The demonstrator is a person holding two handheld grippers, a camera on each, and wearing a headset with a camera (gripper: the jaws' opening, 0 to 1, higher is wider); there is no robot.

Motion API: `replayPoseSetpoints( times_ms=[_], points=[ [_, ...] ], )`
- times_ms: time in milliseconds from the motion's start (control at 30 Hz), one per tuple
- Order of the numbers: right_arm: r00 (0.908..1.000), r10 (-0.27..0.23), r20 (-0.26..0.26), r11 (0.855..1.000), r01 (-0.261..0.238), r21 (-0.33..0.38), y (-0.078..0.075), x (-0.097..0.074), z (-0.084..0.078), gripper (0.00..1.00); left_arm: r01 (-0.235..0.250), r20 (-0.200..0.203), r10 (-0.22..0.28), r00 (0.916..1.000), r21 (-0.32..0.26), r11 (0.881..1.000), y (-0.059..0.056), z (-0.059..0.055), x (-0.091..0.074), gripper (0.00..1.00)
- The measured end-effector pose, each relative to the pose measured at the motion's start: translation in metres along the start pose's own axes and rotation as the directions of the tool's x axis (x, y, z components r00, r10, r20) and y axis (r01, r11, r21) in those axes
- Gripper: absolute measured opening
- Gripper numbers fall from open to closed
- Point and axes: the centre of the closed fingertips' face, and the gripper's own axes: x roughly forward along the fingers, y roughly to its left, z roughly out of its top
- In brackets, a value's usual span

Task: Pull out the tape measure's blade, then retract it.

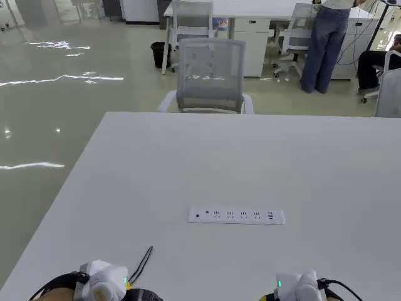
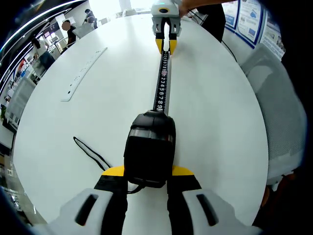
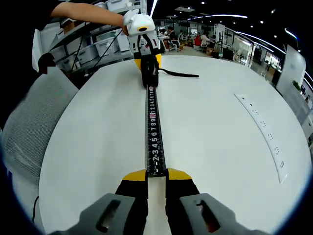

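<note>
Clamped in my left gripper (image 2: 149, 172), black plastic tape measure case (image 2: 149, 147) rests on the white table (image 2: 220, 112); my right gripper (image 3: 156, 176) pinches its black numbered blade (image 3: 153, 132), stretched long between them, so pull-out looks done, retraction not yet

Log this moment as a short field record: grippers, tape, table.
left gripper: shut on the black case
right gripper: shut on the blade end
blade: pulled out, straight between the grippers, numbers up
strap: black loop on the table beside the case
power strip: white, apart from the tape
stage: out, not yet retracted
</note>
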Motion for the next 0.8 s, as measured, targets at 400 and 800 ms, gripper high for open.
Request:
replayPoseSetpoints(
  times_ms=[400,800],
  points=[
    [1.0000,-0.006,-0.003,1.000,0.006,0.010,-0.001,-0.008,-0.007,0.10,-0.002,-0.001,0.002,1.0000,0.000,1.000,0.000,0.000,0.000,0.26],
    [0.9996,-0.016,-0.024,1.000,0.016,0.014,-0.001,-0.016,-0.019,0.10,-0.008,0.002,0.008,1.0000,-0.006,1.000,0.000,0.001,0.000,0.27]
  ],
)
